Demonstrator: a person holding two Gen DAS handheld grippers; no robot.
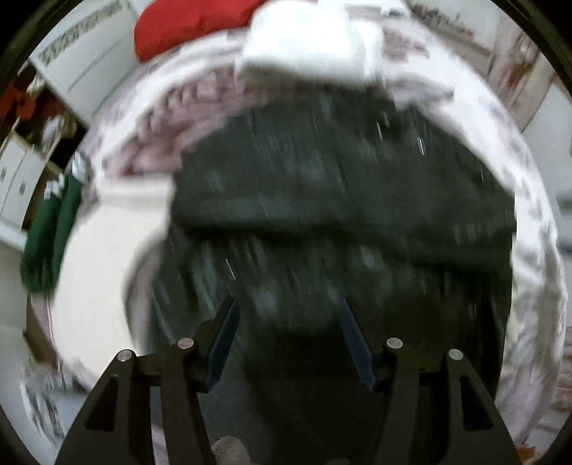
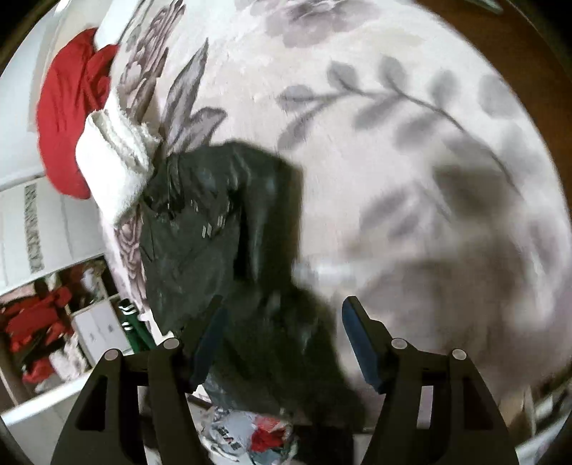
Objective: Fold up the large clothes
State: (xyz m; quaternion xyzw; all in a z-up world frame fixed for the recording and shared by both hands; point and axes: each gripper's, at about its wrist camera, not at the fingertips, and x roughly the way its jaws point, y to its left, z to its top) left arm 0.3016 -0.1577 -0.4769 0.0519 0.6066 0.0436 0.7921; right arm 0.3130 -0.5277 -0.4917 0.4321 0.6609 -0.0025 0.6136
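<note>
A large dark green-black garment (image 1: 339,200) lies on a bed with a floral cover (image 1: 186,107), one part folded over the rest. My left gripper (image 1: 287,307) is open just above the garment, with cloth under both blue pads (image 1: 223,343). In the right wrist view the same garment (image 2: 207,229) lies at the bed's left edge, and a part of it hangs down off the edge. My right gripper (image 2: 282,314) is open over that hanging part. The frames are blurred by motion.
A folded white towel (image 1: 307,39) and a red garment (image 1: 186,25) lie at the garment's far end; both show in the right wrist view (image 2: 114,168), (image 2: 68,118). A green garment (image 1: 46,236) hangs beside the bed. Shelves with red items (image 2: 39,329) and a printed bag (image 2: 246,436) are below.
</note>
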